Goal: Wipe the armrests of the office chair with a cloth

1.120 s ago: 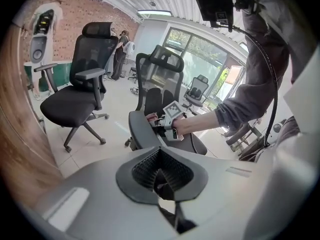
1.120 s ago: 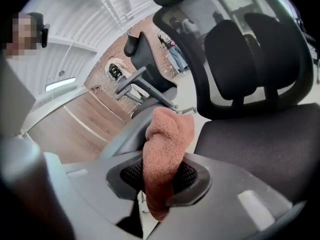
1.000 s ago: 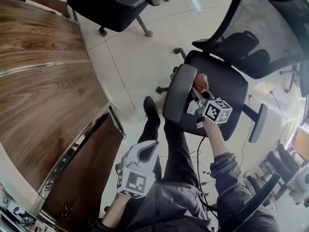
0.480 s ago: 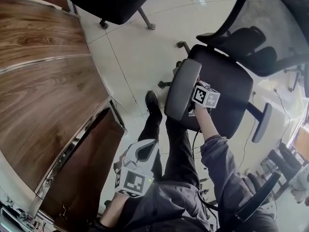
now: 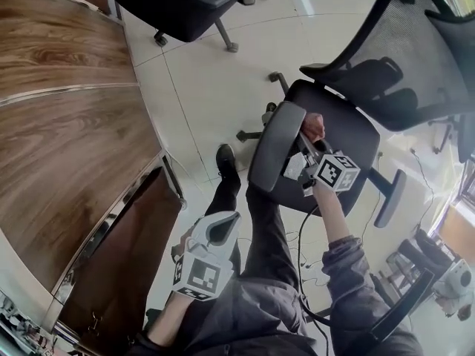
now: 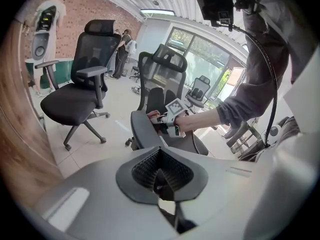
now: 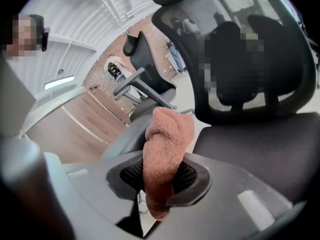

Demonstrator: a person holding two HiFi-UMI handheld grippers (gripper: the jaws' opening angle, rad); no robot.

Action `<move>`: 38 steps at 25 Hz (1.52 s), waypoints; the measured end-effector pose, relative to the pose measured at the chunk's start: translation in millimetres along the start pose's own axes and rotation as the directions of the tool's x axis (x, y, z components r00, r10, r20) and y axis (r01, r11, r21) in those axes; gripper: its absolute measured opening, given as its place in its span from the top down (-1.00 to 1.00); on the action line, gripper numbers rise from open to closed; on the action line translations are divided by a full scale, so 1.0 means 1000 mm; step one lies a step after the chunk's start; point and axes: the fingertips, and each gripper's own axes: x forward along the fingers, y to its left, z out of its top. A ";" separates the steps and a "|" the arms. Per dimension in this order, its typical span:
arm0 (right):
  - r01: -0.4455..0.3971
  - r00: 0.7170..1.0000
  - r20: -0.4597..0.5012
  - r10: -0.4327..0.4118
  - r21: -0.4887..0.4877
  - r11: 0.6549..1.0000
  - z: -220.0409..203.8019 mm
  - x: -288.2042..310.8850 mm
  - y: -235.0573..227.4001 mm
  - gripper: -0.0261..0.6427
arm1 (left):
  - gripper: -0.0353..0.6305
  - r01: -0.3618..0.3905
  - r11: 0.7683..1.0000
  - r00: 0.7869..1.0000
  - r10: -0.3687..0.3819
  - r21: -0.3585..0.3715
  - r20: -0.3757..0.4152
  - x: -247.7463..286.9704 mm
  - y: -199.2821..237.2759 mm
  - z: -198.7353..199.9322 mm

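Observation:
A black mesh office chair (image 5: 404,58) stands ahead, its seat (image 5: 343,136) below the backrest. Its near grey armrest (image 5: 269,147) runs along the seat's left side; the far armrest (image 5: 390,199) is at the right. My right gripper (image 5: 308,136) is shut on a salmon-pink cloth (image 7: 165,144), whose top (image 5: 312,127) sits against the inner side of the near armrest (image 7: 125,136). My left gripper (image 5: 215,232) hangs low by the person's legs, away from the chair, shut with nothing between its jaws (image 6: 162,176). In the left gripper view the near armrest (image 6: 142,131) and cloth (image 6: 152,115) show.
A wooden desk (image 5: 67,132) fills the left, its edge close to my left gripper. A second black chair (image 5: 182,6) stands at the top. More chairs (image 6: 75,94) stand on the tiled floor (image 5: 208,87). Cables (image 5: 312,265) lie under the seat.
My right gripper slid down the near armrest with the cloth half a second ago and has come back up toward its far end. The left gripper stayed put.

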 end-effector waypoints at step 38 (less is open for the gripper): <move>-0.933 -0.193 -0.766 -0.613 -0.051 0.357 -0.125 0.132 0.041 0.65 | 0.85 -0.157 0.922 0.975 0.201 -0.355 0.091 -0.036 0.079 -0.027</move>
